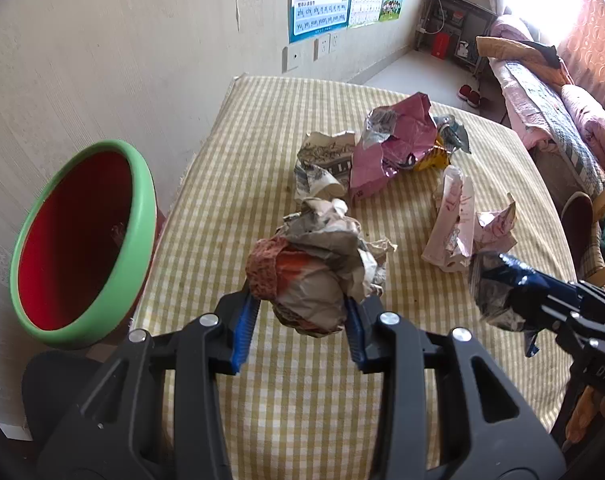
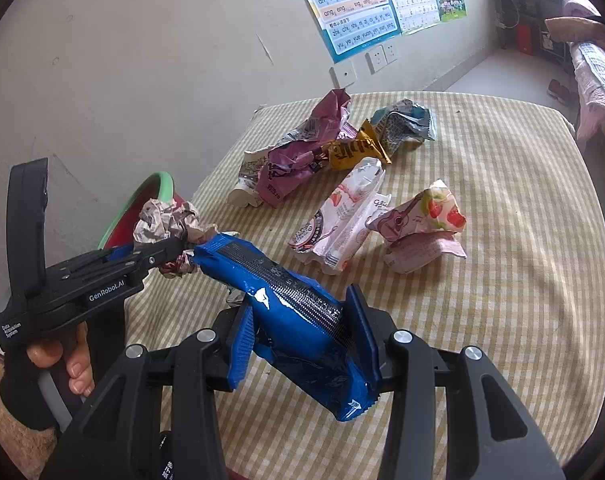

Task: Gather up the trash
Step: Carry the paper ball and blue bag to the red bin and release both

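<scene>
My left gripper (image 1: 302, 312) clamped on a crumpled paper wad (image 1: 318, 276), held above the checked tablecloth (image 1: 302, 400) beside the green-rimmed red bin (image 1: 78, 240), my right gripper (image 2: 302, 344) pinching a blue wrapper (image 2: 298, 320) (shiny, creased), more wrappers (image 1: 398, 148) lying mid-table.

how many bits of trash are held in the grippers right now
2. A crumpled paper wad sits in the left gripper, near the bin. A blue wrapper sits in the right gripper. More trash lies on the table.
</scene>
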`<action>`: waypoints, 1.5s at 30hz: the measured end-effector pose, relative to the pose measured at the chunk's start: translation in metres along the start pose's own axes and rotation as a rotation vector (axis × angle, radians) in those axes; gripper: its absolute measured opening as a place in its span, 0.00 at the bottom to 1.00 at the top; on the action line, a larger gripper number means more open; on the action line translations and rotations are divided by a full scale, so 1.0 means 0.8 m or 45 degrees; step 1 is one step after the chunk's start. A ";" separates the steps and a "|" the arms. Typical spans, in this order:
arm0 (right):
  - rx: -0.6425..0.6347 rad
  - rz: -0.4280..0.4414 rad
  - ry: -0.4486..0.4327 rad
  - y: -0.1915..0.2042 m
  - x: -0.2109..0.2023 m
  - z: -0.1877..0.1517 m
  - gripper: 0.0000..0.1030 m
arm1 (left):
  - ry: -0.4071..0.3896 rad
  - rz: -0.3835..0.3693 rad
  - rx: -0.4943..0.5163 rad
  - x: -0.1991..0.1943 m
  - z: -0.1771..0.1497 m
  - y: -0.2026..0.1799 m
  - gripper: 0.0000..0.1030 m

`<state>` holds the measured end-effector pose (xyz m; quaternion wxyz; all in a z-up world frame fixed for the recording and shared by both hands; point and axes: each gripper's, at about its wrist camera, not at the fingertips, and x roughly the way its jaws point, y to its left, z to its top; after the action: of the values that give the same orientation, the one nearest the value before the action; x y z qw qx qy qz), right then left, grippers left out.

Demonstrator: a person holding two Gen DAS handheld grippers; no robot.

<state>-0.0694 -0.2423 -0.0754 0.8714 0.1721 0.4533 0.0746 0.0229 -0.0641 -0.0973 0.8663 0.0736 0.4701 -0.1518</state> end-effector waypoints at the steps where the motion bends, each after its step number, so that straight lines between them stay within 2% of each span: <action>1: -0.003 -0.002 0.000 0.002 0.000 0.000 0.41 | -0.006 0.002 0.002 -0.001 0.000 0.001 0.35; 13: -0.034 -0.024 0.011 0.021 0.000 -0.005 0.41 | -0.063 0.002 -0.023 -0.015 0.003 0.014 0.35; 25: -0.094 -0.040 0.067 0.046 0.011 -0.017 0.41 | -0.117 0.012 -0.005 -0.023 0.001 0.021 0.35; 45: -0.140 -0.044 0.083 0.076 0.015 -0.020 0.41 | -0.195 0.015 -0.064 -0.044 0.004 0.047 0.35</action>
<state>-0.0739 -0.1783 -0.0704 0.8655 0.1135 0.4795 0.0899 0.0196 -0.0223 -0.0666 0.9022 0.0426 0.4058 -0.1400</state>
